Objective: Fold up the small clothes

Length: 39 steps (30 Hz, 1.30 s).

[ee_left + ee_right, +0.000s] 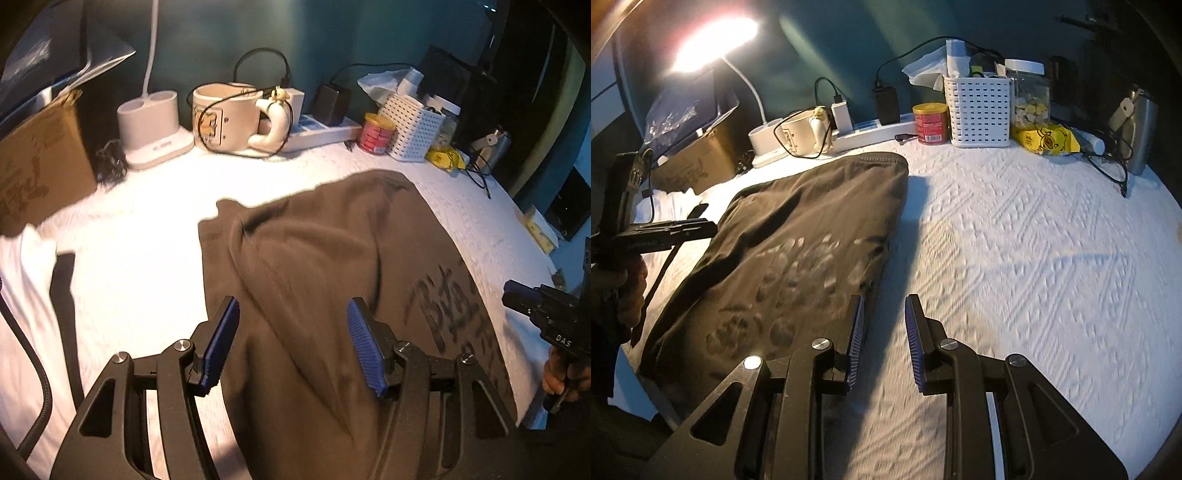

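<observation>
A dark brown garment [325, 266] with printed lettering lies folded lengthwise on the white textured cloth [140, 229], a fold ridge running down its middle. My left gripper [293, 314] hovers above its near half, jaws wide apart, nothing between the blue pads. In the right wrist view the same garment [798, 236] lies to the left. My right gripper [884, 306] hangs over the white cloth [1034, 258] just off the garment's right edge, jaws a narrow gap apart and empty. The right gripper [517, 299] also shows at the left wrist view's right edge, a hand on its grip.
Along the back wall stand a cardboard box [40, 166], a lamp base [151, 125], a large mug [229, 118], a power strip [325, 129], a red tin [378, 133] and a white basket [413, 125]. A white garment [33, 280] lies at left. A yellow packet [1049, 140] and metal flask [1141, 129] sit right.
</observation>
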Each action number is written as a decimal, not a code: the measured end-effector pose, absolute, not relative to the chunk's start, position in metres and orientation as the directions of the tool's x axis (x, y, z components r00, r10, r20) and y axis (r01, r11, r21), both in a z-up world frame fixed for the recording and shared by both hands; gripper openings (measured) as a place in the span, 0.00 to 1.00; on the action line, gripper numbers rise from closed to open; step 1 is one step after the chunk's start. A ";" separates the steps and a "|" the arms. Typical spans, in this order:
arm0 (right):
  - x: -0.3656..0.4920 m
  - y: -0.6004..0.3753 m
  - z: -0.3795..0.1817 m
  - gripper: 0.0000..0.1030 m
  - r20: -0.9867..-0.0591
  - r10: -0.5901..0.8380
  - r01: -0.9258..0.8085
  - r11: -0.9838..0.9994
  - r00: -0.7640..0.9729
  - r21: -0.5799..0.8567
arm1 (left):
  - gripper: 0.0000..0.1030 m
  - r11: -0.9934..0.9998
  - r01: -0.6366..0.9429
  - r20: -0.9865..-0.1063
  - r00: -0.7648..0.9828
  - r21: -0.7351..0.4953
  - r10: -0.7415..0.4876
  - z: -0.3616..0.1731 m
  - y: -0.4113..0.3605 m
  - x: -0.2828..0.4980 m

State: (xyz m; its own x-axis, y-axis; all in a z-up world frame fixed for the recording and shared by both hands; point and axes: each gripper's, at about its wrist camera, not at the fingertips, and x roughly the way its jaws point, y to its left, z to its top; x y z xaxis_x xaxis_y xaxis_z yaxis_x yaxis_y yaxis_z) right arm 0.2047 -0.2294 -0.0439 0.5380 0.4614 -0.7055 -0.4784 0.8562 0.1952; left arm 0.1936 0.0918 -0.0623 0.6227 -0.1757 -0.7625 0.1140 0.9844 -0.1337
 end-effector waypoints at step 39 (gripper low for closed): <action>0.254 -0.202 -0.055 0.24 -0.736 0.461 -0.483 0.851 0.496 0.207 | 0.08 0.989 0.142 -0.773 0.622 -0.044 -0.124 -0.078 0.103 0.240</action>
